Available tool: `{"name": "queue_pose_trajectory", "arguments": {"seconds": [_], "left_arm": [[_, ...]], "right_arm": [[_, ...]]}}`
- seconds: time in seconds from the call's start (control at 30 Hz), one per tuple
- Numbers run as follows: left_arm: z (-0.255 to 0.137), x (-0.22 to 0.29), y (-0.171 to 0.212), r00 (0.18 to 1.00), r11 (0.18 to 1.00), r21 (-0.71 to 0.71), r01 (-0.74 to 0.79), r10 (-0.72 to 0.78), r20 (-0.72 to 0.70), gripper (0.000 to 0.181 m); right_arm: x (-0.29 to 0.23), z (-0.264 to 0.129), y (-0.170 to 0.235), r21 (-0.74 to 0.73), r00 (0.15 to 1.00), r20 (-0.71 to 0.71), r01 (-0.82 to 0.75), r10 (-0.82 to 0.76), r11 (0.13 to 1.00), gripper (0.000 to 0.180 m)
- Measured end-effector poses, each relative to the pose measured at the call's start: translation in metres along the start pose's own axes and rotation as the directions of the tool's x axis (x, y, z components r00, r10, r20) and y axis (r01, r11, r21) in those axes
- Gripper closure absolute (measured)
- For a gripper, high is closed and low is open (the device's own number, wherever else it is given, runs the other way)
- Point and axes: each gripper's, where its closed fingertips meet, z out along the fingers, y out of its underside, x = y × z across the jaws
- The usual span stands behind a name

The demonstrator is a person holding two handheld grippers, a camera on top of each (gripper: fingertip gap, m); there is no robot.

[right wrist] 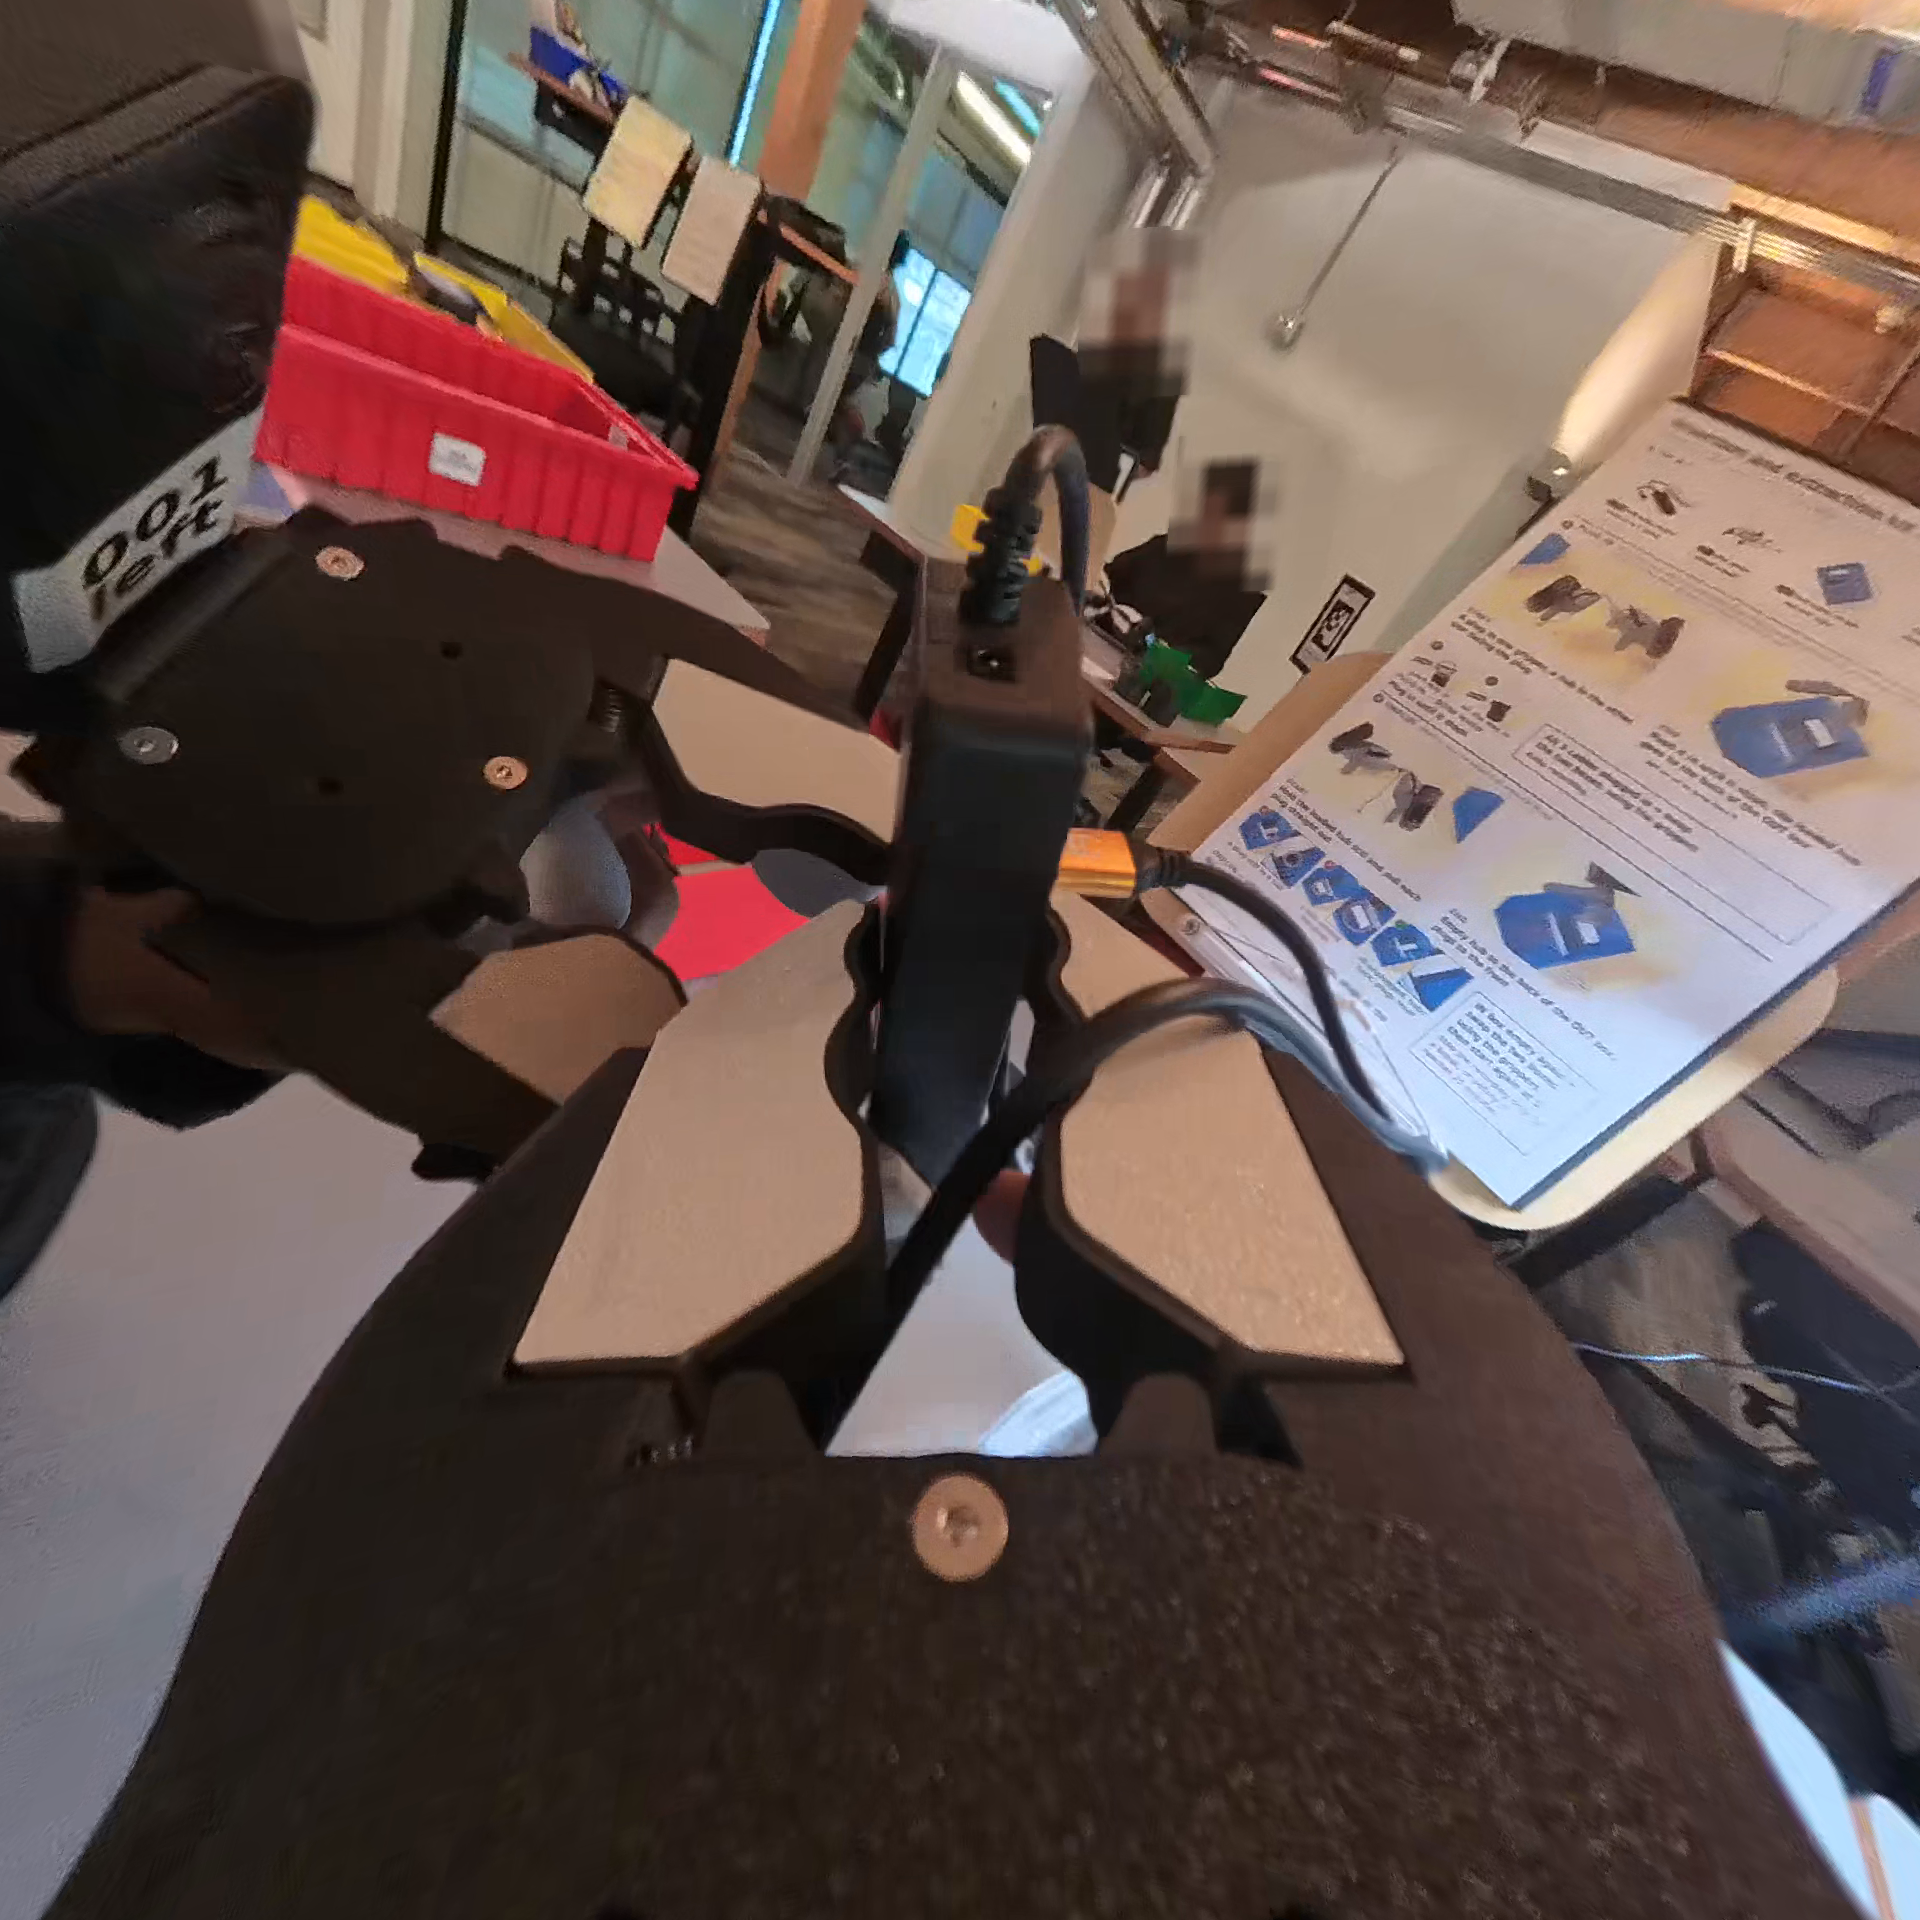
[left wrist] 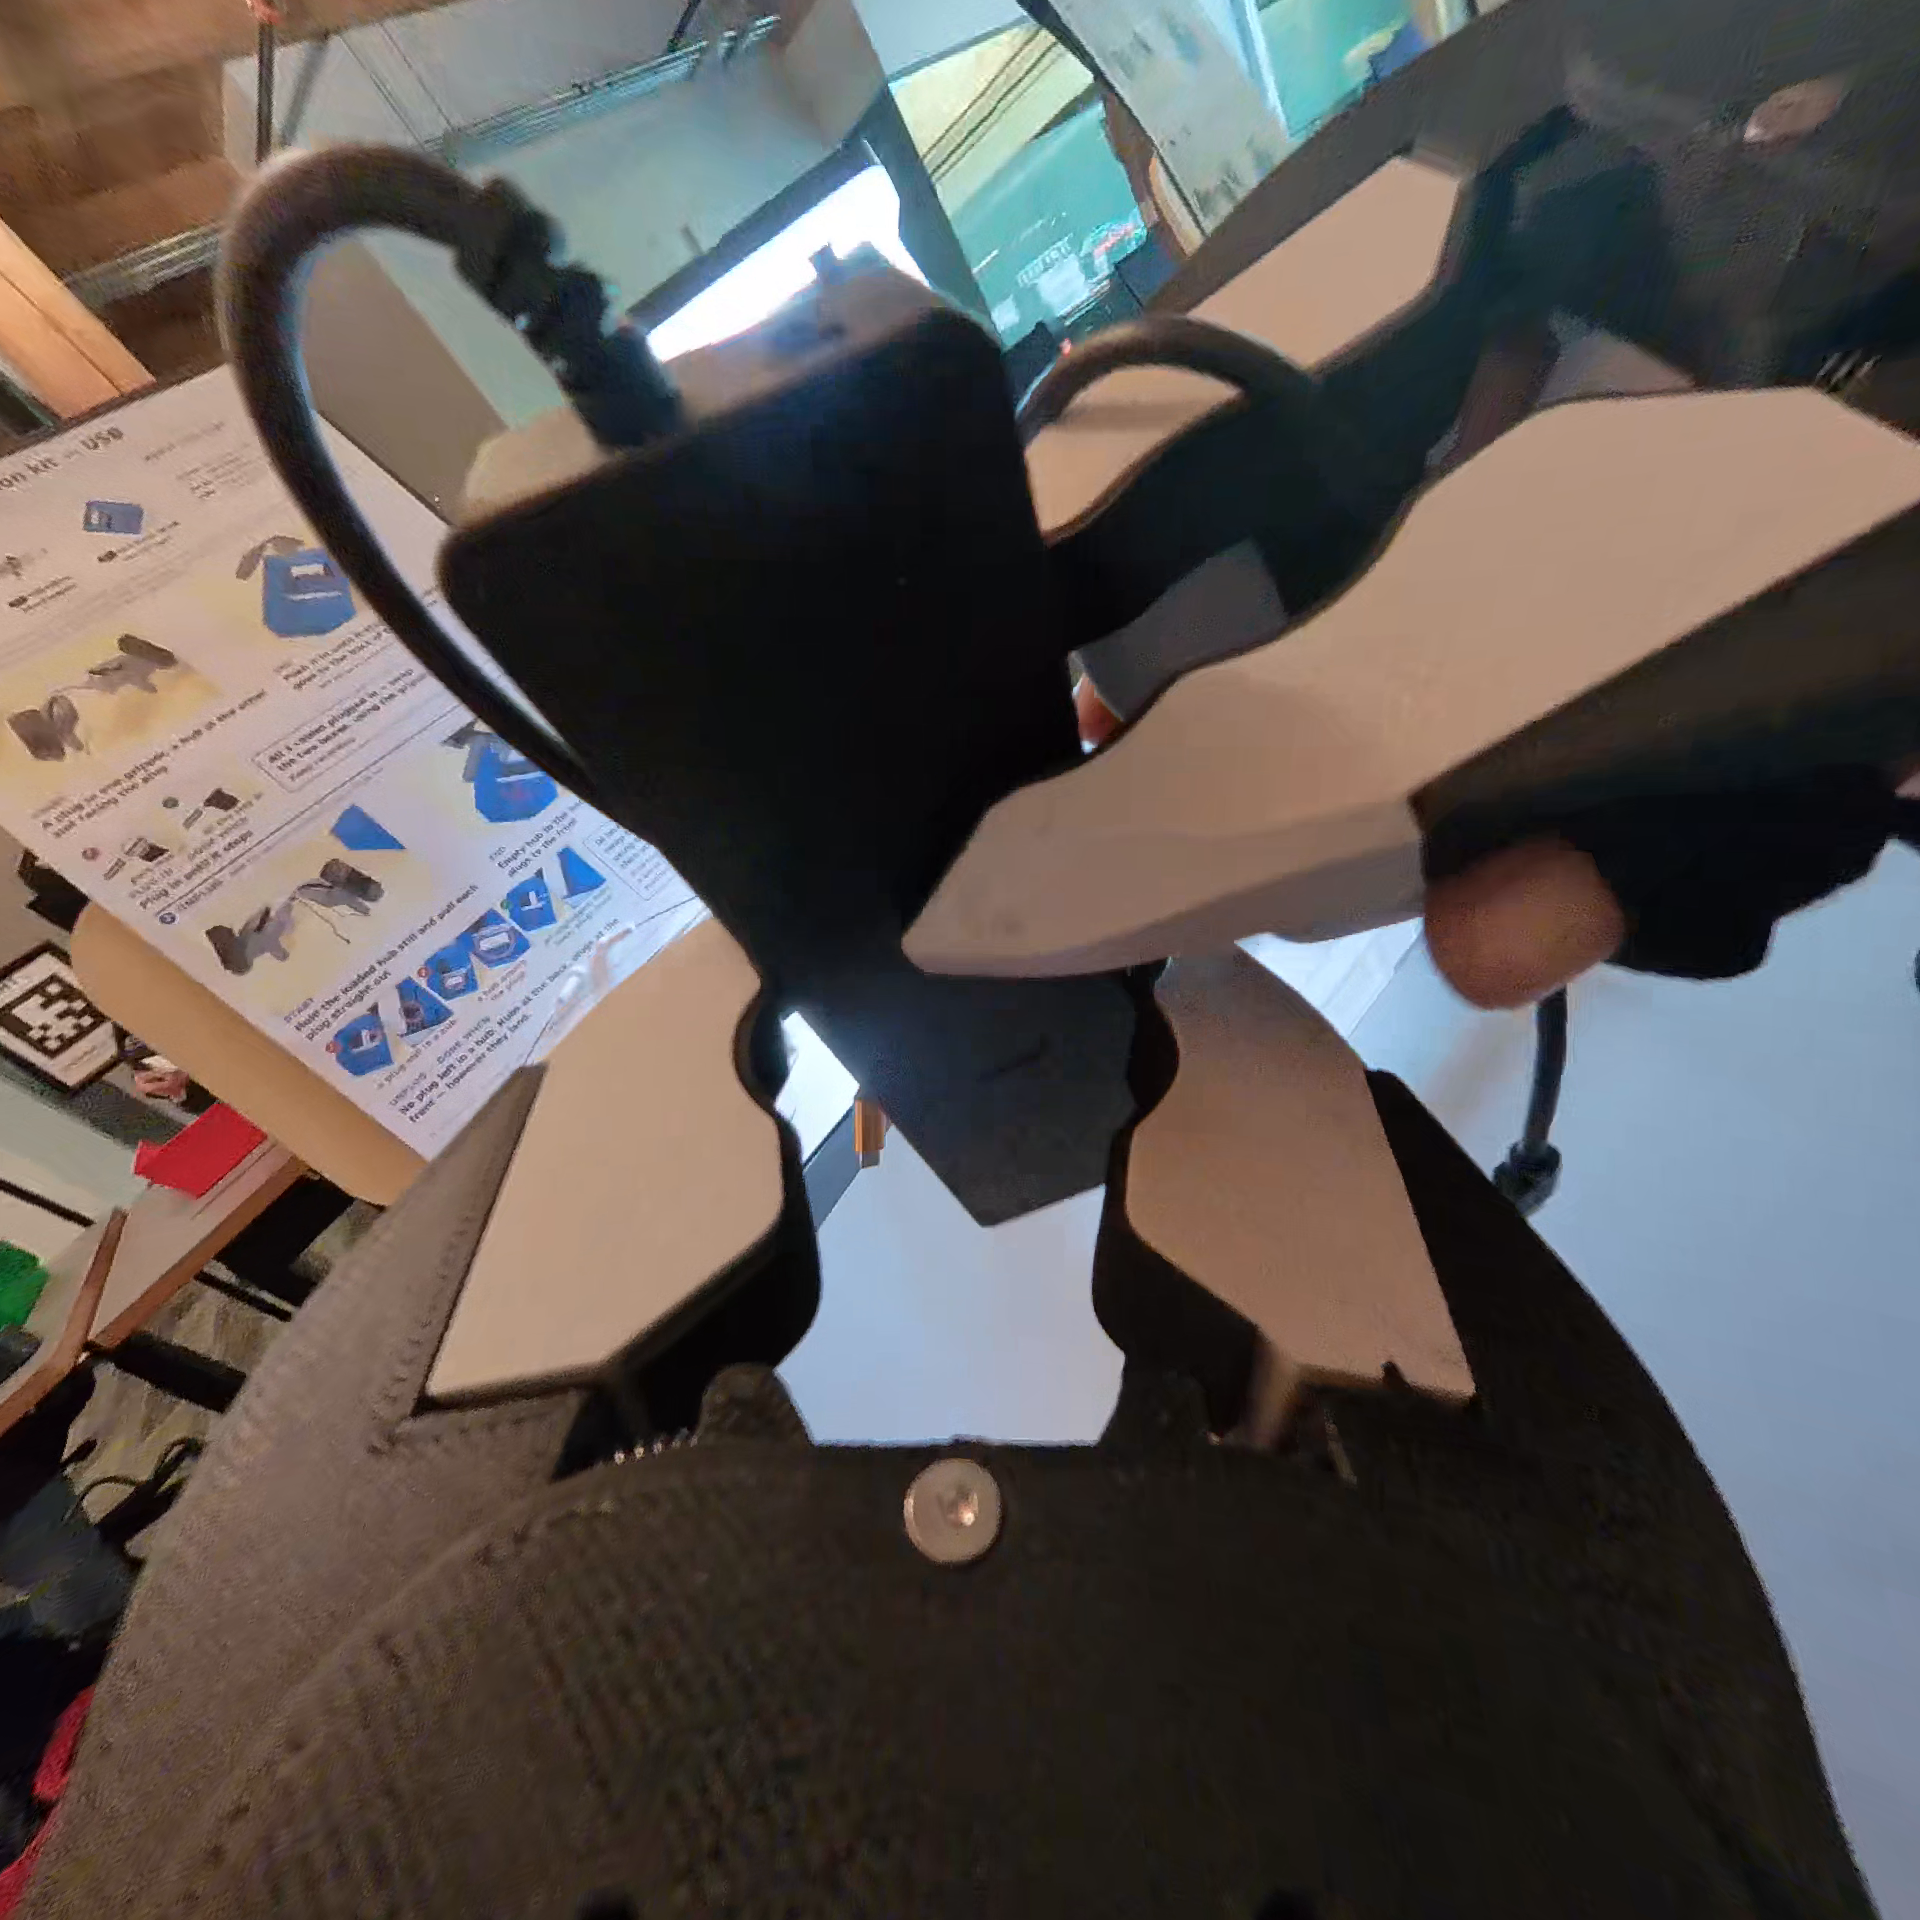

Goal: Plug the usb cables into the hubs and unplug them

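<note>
A black USB hub (left wrist: pixel 769 675) is held up above the table, with its broad back face toward the left wrist view. Its own thick black cable (left wrist: pixel 312 436) loops out of the top end. My left gripper (left wrist: pixel 956 1008) is shut on the hub's lower end. My right gripper comes in from the right, and its fingers (left wrist: pixel 1195 831) pinch the hub's long edge. In the right wrist view the hub (right wrist: pixel 987 831) stands edge-on between my right gripper (right wrist: pixel 961 935). An orange USB plug (right wrist: pixel 1096 862) with a black cable sits in the hub's far face. The left gripper (right wrist: pixel 790 909) holds the hub from the left.
A printed instruction poster (left wrist: pixel 312 779) leans on a board behind the hub; it also shows in the right wrist view (right wrist: pixel 1558 831). Red bins (right wrist: pixel 447 436) stand on a table at the left. A white tabletop (left wrist: pixel 1662 1299) lies below, with a black cable end (left wrist: pixel 1527 1174) on it. My left and right fingertips are right by each other.
</note>
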Motion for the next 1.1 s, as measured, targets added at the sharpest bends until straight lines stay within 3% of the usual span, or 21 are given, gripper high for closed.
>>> {"name": "queue_pose_trajectory", "arguments": {"seconds": [0.1, 0.2, 0.3, 0.43, 0.53, 0.57, 0.67, 0.77, 0.9, 1.0, 1.03, 1.1], "left_arm": [[-0.004, -0.002, 0.008, 0.997, 1.000, 0.008, 0.030, -0.030, -0.072, 0.121], [-0.016, -0.004, 0.004, 0.949, 0.978, 0.061, 0.198, -0.176, -0.262, 0.122], [-0.037, -0.011, -0.002, 0.828, 0.926, 0.076, 0.369, -0.290, -0.479, 0.122], [-0.070, -0.015, -0.008, 0.632, 0.850, 0.085, 0.520, -0.317, -0.707, 0.122], [-0.072, -0.003, -0.001, 0.569, 0.846, 0.062, 0.529, -0.300, -0.766, 0.122], [-0.068, 0.006, 0.002, 0.561, 0.860, 0.046, 0.509, -0.291, -0.775, 0.122], [-0.058, 0.035, 0.004, 0.534, 0.889, 0.026, 0.457, -0.251, -0.807, 0.123], [-0.053, 0.053, 0.005, 0.510, 0.905, 0.010, 0.425, -0.230, -0.829, 0.123], [-0.052, 0.059, 0.015, 0.504, 0.915, -0.013, 0.404, -0.235, -0.831, 0.124], [-0.051, 0.057, 0.022, 0.514, 0.918, -0.026, 0.395, -0.245, -0.822, 0.123], [-0.048, 0.057, 0.026, 0.528, 0.926, -0.037, 0.376, -0.247, -0.813, 0.123], [-0.038, 0.051, 0.037, 0.630, 0.951, -0.050, 0.306, -0.242, -0.738, 0.127]], "right_arm": [[-0.010, -0.001, 0.001, -0.012, 0.993, 0.122, 0.000, 0.001, 1.000, 0.148], [-0.017, -0.020, -0.006, 0.001, 0.950, 0.310, -0.026, 0.024, 1.000, 0.141], [-0.026, -0.062, 0.006, -0.053, 0.826, 0.564, 0.033, 0.003, 0.998, 0.140], [-0.015, -0.124, 0.026, 0.032, 0.660, 0.747, 0.085, -0.080, 0.996, 0.142], [0.039, -0.102, 0.011, 0.075, 0.833, 0.553, -0.080, 0.025, 0.994, 0.146], [0.042, -0.095, 0.006, 0.089, 0.844, 0.534, -0.116, 0.051, 0.989, 0.147], [0.025, -0.063, 0.020, 0.014, 0.863, 0.505, -0.042, 0.029, 0.999, 0.145], [-0.007, -0.038, 0.047, -0.083, 0.823, 0.568, 0.037, 0.017, 0.996, 0.144], [-0.032, -0.027, 0.058, -0.090, 0.748, 0.662, 0.019, 0.045, 0.996, 0.156], [-0.031, -0.023, 0.059, -0.081, 0.750, 0.659, -0.004, 0.057, 0.997, 0.165], [-0.030, -0.021, 0.062, -0.091, 0.759, 0.649, 0.008, 0.053, 0.996, 0.165], [-0.023, -0.018, 0.066, -0.120, 0.789, 0.612, 0.018, 0.059, 0.993, 0.165]]}}
